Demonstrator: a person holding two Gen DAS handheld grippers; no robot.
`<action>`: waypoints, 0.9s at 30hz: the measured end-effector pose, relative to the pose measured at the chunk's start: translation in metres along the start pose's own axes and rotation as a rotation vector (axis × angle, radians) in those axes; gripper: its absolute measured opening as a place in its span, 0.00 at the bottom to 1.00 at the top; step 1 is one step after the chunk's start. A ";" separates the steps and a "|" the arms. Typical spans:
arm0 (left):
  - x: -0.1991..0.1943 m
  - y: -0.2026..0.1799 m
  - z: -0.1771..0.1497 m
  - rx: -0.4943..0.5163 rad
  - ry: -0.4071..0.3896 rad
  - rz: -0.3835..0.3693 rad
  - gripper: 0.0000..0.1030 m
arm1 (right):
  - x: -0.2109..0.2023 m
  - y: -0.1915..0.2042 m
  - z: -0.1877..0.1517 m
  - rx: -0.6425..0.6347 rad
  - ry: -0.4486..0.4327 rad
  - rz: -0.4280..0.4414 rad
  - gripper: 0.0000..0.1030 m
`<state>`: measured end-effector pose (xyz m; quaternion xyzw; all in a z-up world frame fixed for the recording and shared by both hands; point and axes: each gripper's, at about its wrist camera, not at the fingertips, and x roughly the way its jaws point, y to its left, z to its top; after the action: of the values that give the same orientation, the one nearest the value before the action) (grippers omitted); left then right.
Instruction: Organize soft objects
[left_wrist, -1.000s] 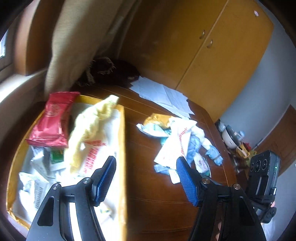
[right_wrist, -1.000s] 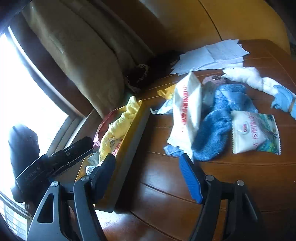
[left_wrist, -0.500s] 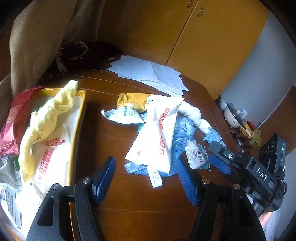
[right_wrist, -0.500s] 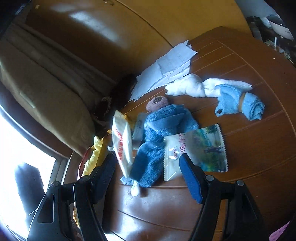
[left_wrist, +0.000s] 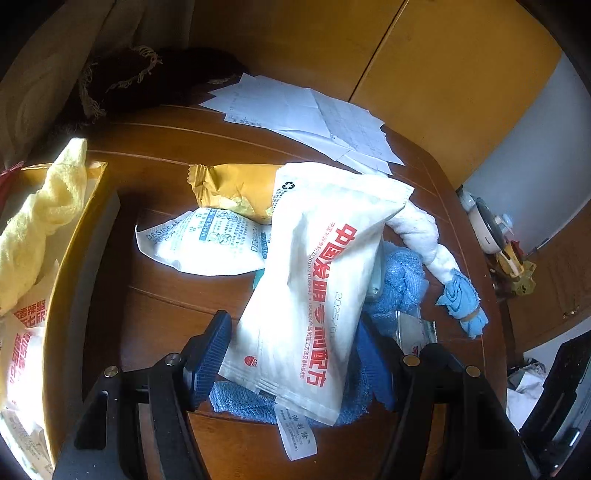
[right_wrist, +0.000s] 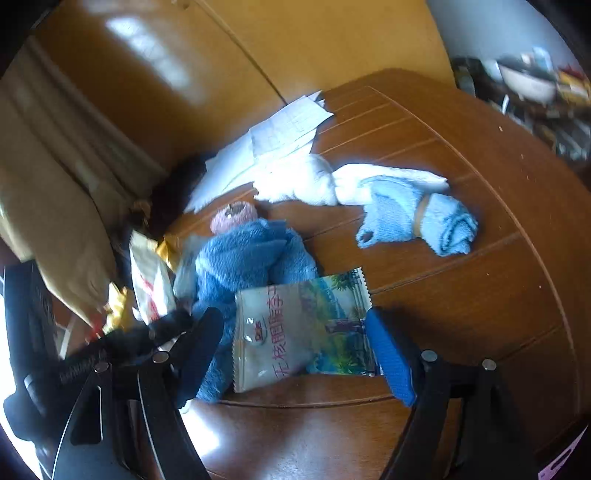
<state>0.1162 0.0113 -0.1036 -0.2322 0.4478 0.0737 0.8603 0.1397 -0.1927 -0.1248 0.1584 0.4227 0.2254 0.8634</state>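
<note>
White pouch (left_wrist: 314, 295) between left gripper (left_wrist: 291, 354) pads

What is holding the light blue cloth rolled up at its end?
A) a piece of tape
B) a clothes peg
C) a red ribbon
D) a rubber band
D: a thin tan rubber band goes around the rolled light blue cloth near its end, pinching it in.
</note>
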 end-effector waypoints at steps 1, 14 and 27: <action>-0.001 0.001 -0.001 -0.009 -0.005 -0.007 0.69 | 0.001 0.004 -0.002 -0.029 0.000 -0.020 0.77; -0.040 0.019 -0.017 -0.062 -0.081 -0.097 0.62 | 0.012 0.049 -0.032 -0.352 -0.010 -0.234 0.47; -0.077 0.027 -0.034 -0.063 -0.116 -0.158 0.62 | -0.012 0.046 -0.048 -0.305 -0.013 -0.110 0.00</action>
<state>0.0369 0.0260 -0.0671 -0.2890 0.3749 0.0332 0.8802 0.0830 -0.1557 -0.1236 0.0036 0.3861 0.2380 0.8912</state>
